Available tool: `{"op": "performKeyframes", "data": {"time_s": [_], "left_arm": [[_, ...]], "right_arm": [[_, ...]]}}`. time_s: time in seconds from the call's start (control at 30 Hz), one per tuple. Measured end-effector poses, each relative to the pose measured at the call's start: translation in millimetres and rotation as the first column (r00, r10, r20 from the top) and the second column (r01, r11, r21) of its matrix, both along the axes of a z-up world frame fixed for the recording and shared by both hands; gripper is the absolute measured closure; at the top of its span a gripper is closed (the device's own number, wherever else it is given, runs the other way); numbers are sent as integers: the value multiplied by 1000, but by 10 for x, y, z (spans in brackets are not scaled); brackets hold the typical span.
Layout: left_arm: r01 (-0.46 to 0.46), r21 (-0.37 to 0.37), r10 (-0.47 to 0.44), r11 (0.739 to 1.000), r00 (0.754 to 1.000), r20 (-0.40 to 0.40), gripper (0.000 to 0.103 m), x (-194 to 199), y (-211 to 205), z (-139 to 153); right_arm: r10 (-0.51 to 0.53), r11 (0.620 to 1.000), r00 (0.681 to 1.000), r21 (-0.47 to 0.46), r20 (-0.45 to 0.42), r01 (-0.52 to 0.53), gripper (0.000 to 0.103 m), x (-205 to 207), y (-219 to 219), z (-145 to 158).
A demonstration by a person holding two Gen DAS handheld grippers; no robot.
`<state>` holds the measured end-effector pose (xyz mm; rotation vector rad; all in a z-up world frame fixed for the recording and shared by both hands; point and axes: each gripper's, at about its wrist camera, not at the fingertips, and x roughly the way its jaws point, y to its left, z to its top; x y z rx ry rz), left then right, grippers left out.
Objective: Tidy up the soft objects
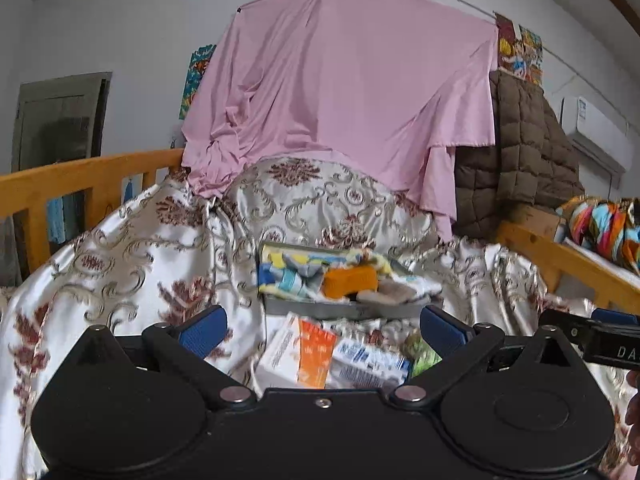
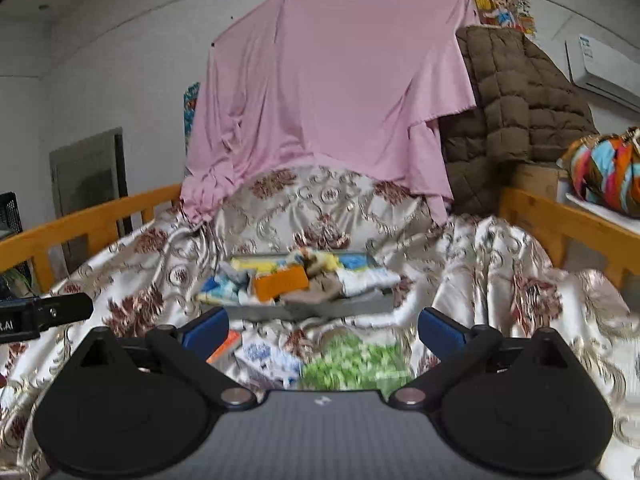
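Note:
A grey tray [image 1: 340,312] [image 2: 320,308] rests on the patterned bedspread, filled with soft things: an orange sponge [image 1: 350,280] [image 2: 280,284], striped cloths [image 1: 288,276] [image 2: 228,286] and a beige rag [image 1: 388,292] [image 2: 316,292]. In front of it lie packets: an orange-and-white one [image 1: 308,354], a blue-and-white one [image 1: 368,362] [image 2: 266,356] and a green-patterned one [image 2: 356,362]. My left gripper [image 1: 322,328] hovers open above the packets with nothing between its blue pads. My right gripper [image 2: 322,330] is open too, over the green packet. Each gripper shows at the other's frame edge.
The floral satin bedspread [image 1: 132,248] covers a bed with orange wooden rails [image 1: 80,184] [image 2: 560,216]. A pink sheet [image 1: 352,100] hangs behind from a line, beside a brown quilted blanket [image 2: 516,108]. A colourful bundle [image 2: 608,172] sits on the right.

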<state>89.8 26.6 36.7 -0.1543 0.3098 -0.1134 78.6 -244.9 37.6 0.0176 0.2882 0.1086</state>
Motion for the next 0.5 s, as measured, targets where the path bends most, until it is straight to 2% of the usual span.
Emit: {"op": "performKeyframes", "data": {"time_s": [0.17, 0.37, 0.5], "left_arm": [[-41, 12, 42, 999, 998, -49, 1, -170, -1, -224], [-125, -62, 113, 990, 980, -163, 1, -270, 158, -449], [-115, -52, 104, 992, 978, -180, 1, -324, 137, -512]], "right_arm": [[2, 1000, 999, -8, -52, -2, 0, -82, 55, -153], [6, 1000, 989, -2, -147, -6, 0, -134, 104, -366], [7, 1000, 987, -2, -159, -7, 0, -180, 121, -439]]}}
